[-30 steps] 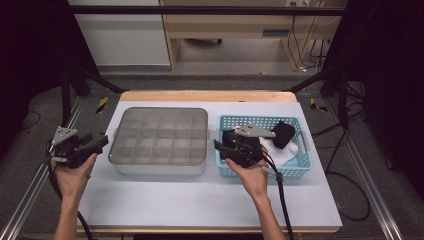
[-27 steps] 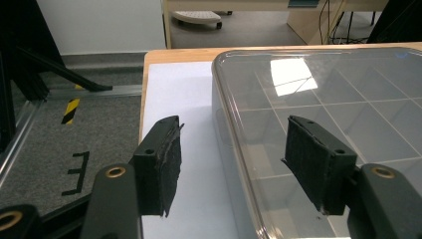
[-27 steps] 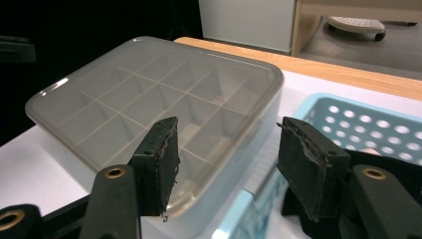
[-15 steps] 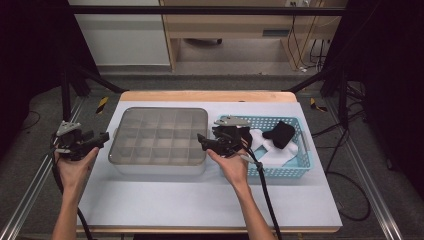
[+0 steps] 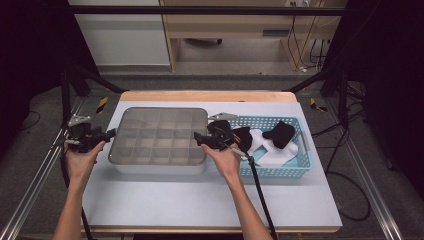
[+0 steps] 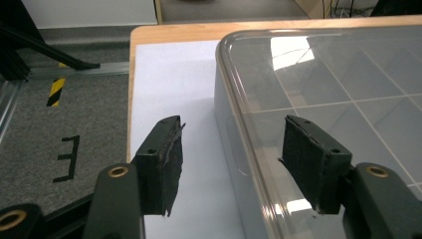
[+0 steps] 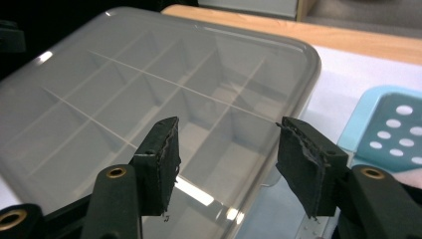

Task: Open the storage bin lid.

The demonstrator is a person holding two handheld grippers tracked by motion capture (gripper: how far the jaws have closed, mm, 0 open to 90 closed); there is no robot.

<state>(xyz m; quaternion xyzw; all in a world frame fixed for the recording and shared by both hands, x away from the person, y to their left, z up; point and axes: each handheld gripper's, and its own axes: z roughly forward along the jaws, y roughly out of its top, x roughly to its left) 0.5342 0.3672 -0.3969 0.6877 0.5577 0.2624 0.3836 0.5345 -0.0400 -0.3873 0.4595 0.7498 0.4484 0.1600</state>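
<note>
Two grippers flank one lidded box.

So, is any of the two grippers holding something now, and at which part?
Nothing is held. The left gripper and the right gripper are both open, each at one side edge of the lidded box.

Right gripper has left the blue basket and crossed to the right edge of the lidded compartment box, jaws apart over it. Left gripper has closed in on the box's left edge.
</note>
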